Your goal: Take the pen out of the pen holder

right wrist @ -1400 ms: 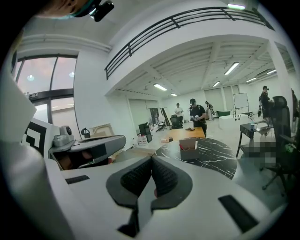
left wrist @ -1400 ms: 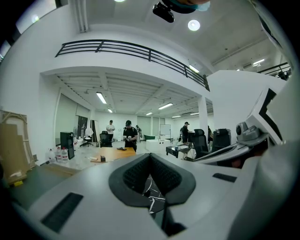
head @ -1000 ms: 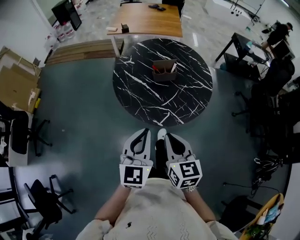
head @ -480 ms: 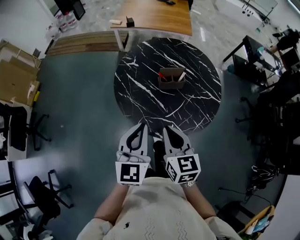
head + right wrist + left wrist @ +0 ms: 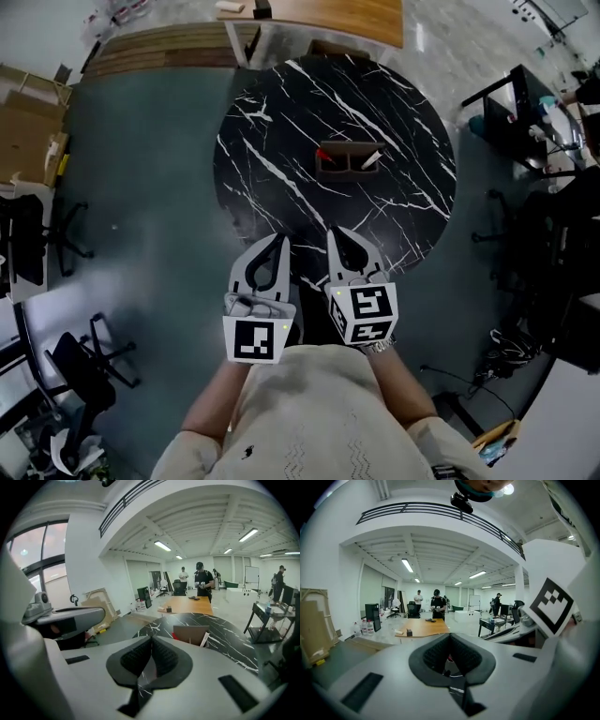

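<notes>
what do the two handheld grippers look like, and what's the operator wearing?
Left gripper and right gripper: light grey shells tapering to a point, dark ribbed pads inside, each carrying a cube with black-and-white square markers. No cables visible. Operator wears a cream knit top.

No lettering, brand name, number or written sign can be read in any of the views. The only printed marks to be seen are black-and-white square coded patterns. One is carried on the top face of the white marker cube (image 5: 255, 341) of the left gripper (image 5: 280, 240), and another on the white marker cube (image 5: 365, 314) of the right gripper (image 5: 334, 232). These patterns are made up of blocks only, with no letters or digits in them. Part of the right gripper's pattern is also seen at the right side of the left gripper view (image 5: 553, 604), and nothing legible is found there either.
</notes>
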